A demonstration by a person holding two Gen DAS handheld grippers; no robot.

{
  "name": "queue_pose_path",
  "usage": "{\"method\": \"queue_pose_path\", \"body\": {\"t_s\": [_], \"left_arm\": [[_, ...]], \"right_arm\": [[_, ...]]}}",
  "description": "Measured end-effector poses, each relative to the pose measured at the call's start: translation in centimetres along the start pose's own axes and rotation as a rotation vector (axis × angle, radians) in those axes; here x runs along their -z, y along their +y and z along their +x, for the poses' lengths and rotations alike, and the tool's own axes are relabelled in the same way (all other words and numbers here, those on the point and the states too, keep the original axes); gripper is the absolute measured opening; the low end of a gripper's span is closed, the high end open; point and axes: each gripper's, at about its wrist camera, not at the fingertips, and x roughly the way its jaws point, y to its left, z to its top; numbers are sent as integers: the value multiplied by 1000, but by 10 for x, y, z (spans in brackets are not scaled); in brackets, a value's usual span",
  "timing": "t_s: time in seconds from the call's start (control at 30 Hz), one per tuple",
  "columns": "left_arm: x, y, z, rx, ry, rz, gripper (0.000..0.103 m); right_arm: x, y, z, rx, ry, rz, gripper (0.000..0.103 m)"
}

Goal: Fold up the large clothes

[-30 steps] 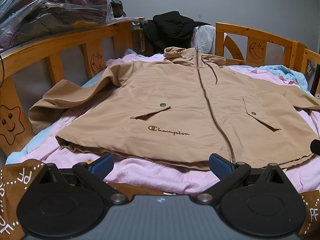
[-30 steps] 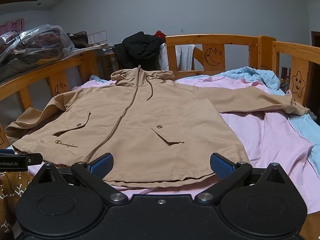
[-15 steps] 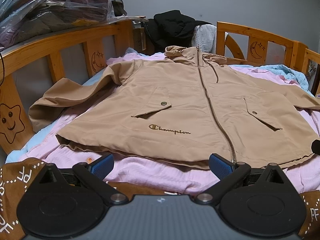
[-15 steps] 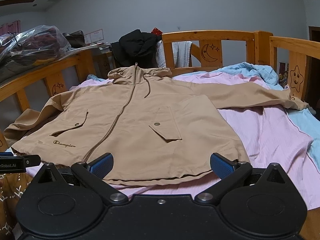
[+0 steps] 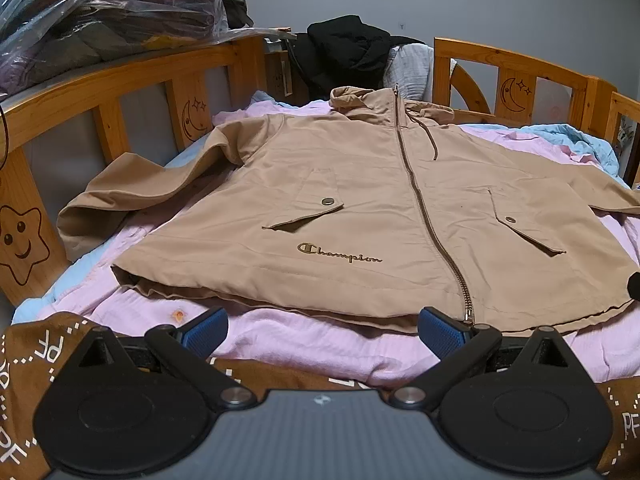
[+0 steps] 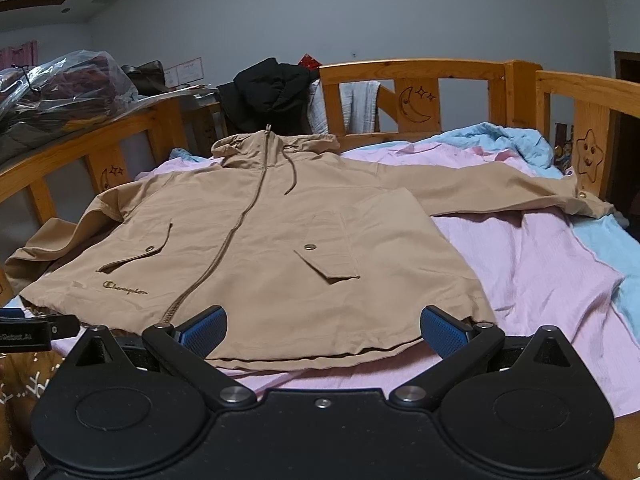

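Jacket: your tan Champion hooded jacket (image 5: pixel 360 200) lies flat, zipped, on the pink sheet (image 5: pixel 320 344).
Left gripper (image 5: pixel 322 330): spread, empty.
Right gripper (image 6: pixel 322 330): spread, empty, over the hem.

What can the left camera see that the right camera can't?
Only the left view shows the star carving on the near left bed rail and the brown patterned cloth spread wide below.

Only the right view shows the jacket's whole right sleeve stretched out to its cuff, and another star carving on the far right rail.

Both show the tan jacket lying flat and zipped, the pink sheet, the black clothes behind, and open grippers.
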Motion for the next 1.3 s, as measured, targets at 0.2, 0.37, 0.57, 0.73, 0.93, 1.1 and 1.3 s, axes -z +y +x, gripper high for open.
{"method": "queue_pose_path", "body": {"t_s": [0.2, 0.37, 0.57, 0.73, 0.93, 1.1, 1.3], "left_arm": [[-2, 2, 6, 16, 23, -32, 103], [-19, -2, 19, 50, 76, -16, 103], [-78, -20, 34, 91, 116, 85, 103], [-141, -43, 49, 116, 96, 175, 103], [-176, -91, 86, 181, 63, 261, 103], [-172, -117, 133, 300, 136, 236, 103], [-180, -132, 177, 312, 237, 266, 103]], "right_arm": [[-2, 0, -6, 60, -54, -20, 102], [-17, -16, -3, 70, -36, 17, 102], [-61, -57, 2, 6, -56, 73, 103], [-94, -104, 21, 59, -33, 108, 103], [-97, -199, 66, 262, -29, 404, 97], [-88, -288, 110, 400, -72, 826, 81], [-82, -347, 153, 454, -177, 1145, 62]]}}
